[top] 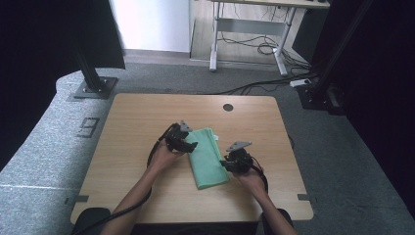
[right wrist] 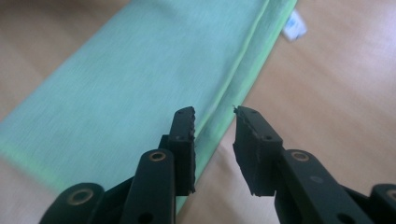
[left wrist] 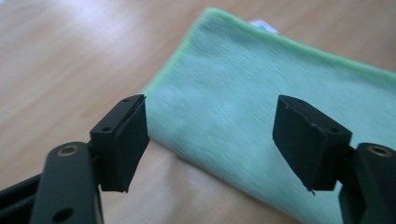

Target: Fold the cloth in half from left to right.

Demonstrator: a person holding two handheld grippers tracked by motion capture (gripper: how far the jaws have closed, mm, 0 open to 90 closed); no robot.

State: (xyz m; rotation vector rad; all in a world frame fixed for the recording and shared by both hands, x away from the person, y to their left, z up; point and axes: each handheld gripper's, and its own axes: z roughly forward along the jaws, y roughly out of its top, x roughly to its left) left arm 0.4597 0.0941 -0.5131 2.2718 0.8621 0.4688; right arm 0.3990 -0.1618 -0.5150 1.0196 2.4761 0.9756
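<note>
A: Status? Looks like cloth folding.

B: Green cloth (top: pixel 208 157) lies folded into a long strip mid-table (top: pixel 137 127), between both hands. Layered edges are stacked along one long side, so at least one fold looks done. Probably one more fold left, end to end, but that's my guess.

A: Grippers?

B: Left gripper (top: pixel 188 145) sits at the strip's left edge near the far end, jaws spread wide, nothing between them. Right gripper (top: pixel 230 163) is at the right edge near the near end, jaws parted a little, also empty. Neither has hold of the cloth.

A: Anything the close views add?

B: Right gripper view shows the stacked hem running right under its jaws, pads (right wrist: pixel 184 140) just above it, plus a small white tag (right wrist: pixel 295 25) poking out at the far corner. Left gripper view shows its wide gap straddling a corner of the cloth (left wrist: pixel 261 98), pads clear of it. High view gives the layout: strip angled, both hands flanking it.
</note>
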